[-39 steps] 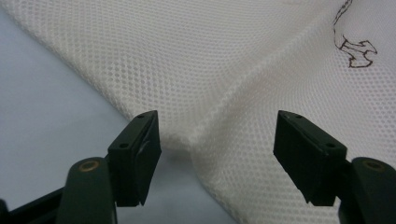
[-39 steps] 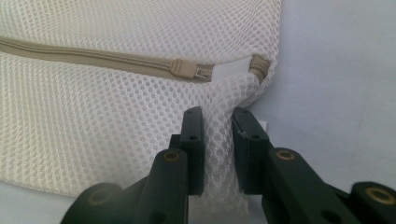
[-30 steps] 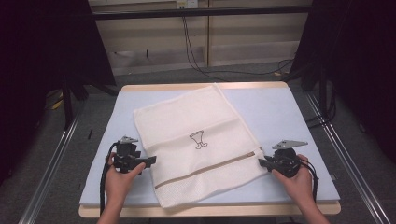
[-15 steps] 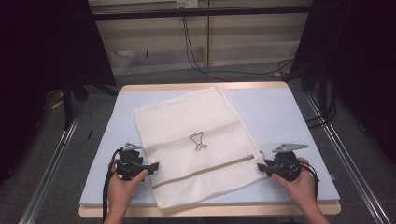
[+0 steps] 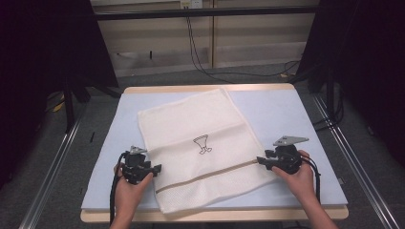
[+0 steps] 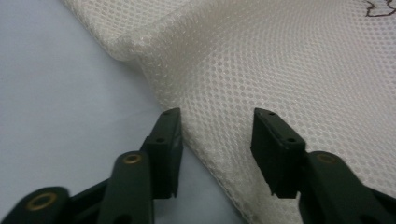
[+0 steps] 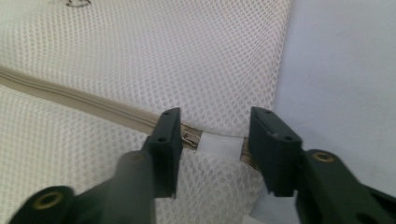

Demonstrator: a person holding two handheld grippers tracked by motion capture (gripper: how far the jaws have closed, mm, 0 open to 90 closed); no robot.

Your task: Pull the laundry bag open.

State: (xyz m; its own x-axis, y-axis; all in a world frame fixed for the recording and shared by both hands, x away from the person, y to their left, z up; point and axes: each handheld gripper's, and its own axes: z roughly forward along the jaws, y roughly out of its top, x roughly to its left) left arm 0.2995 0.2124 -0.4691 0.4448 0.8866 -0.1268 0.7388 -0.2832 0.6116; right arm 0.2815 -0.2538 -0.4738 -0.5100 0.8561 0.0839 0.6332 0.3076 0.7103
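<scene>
Pale blue padding covers the surface (image 5: 286, 114), and a cream mesh laundry bag (image 5: 200, 129) lies flat across its middle, turned slightly askew, its zipper (image 5: 210, 174) running across the near part. Compared with a second ago, the bag lies the same way; both hands sit a little nearer the front edge. The left claw (image 5: 157, 168) has just been closing, the right claw (image 5: 260, 161) opening, and both now stand released, about half apart.

No readable writing shows; the bag bears a small dark printed figure (image 5: 202, 143), like a funnel or cup on a stem.

From above, each claw looks simply parked at a bag edge. The left gripper view adds that the bag's left edge (image 6: 205, 149) lies between the jaws, unpinched, with one jaw over the padding. The right gripper view reveals the zipper's end with a white tab (image 7: 219, 142) between the parted jaws, and the beige zipper tape (image 7: 70, 100) running away leftward.
</scene>
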